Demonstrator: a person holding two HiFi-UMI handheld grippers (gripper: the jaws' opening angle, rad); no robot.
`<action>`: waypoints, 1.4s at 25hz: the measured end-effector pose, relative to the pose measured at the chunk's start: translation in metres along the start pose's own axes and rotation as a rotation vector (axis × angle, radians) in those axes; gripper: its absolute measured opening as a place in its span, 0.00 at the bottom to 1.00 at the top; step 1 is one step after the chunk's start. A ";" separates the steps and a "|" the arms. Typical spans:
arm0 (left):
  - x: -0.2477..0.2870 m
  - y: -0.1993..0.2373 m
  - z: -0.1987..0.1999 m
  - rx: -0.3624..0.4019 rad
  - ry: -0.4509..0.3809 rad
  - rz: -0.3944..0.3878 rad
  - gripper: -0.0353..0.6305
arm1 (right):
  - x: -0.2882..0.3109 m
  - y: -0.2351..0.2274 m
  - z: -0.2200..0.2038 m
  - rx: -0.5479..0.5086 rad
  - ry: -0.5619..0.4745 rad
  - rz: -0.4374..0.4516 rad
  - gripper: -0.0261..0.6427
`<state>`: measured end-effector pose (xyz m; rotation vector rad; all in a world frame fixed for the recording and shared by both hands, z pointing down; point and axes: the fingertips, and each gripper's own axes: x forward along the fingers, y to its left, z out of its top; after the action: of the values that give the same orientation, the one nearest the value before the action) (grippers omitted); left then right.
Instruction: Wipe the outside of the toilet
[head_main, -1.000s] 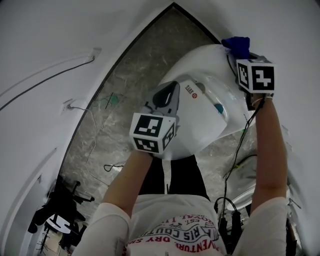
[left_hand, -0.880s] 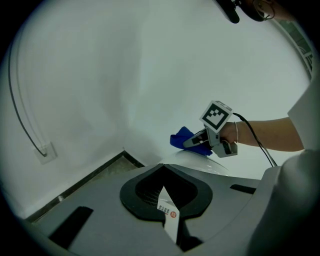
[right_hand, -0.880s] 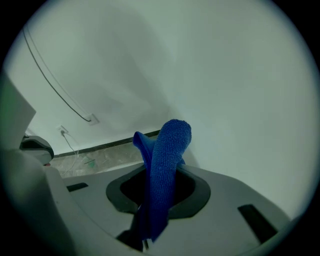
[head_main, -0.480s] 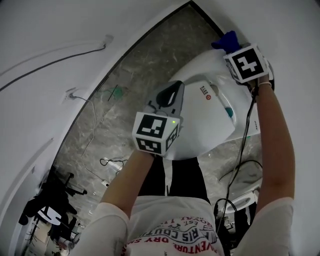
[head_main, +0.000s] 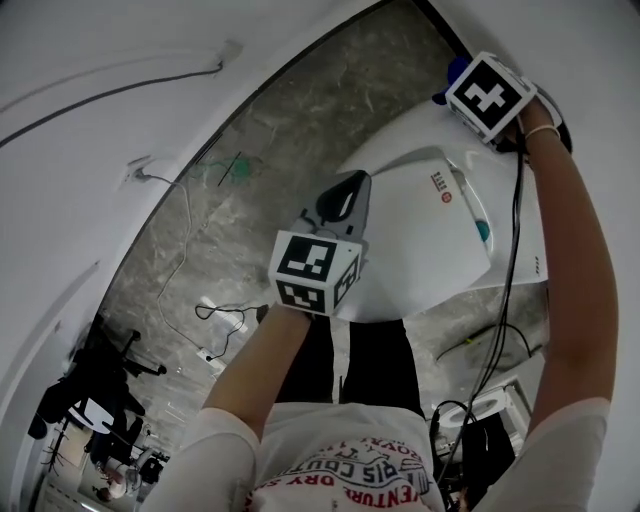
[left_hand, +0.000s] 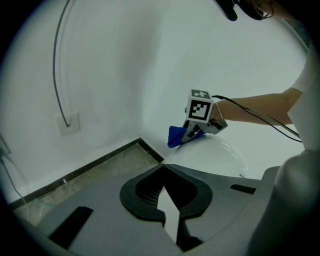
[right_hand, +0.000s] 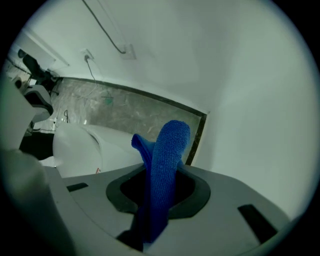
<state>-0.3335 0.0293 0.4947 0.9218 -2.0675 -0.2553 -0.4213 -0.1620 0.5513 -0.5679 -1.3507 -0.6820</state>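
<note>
White walls (right_hand: 240, 75) meet behind the toilet (head_main: 420, 240). Right tongs (right_hand: 161, 215) pinch a blue cloth (right_hand: 167, 160); left tongs (left_hand: 167, 210) are together, empty. Hard rubbing might pull the cloth out.

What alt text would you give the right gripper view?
A blue cloth stands up, pinched in the shut tongs of the right gripper. Behind it are the white toilet at left, a marbled floor and a white wall corner with a thin cable.
</note>
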 end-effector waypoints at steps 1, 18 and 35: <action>-0.001 0.006 -0.005 -0.008 0.005 0.005 0.06 | 0.006 0.004 0.004 -0.027 0.023 0.006 0.15; -0.029 0.097 -0.069 -0.121 0.039 0.109 0.06 | 0.087 0.078 0.055 -0.264 0.211 0.099 0.15; -0.083 0.155 -0.152 -0.220 0.067 0.188 0.06 | 0.141 0.202 0.101 -0.378 0.268 0.250 0.15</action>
<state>-0.2660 0.2177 0.6128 0.5922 -2.0018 -0.3389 -0.3315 0.0327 0.7092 -0.8972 -0.8865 -0.7812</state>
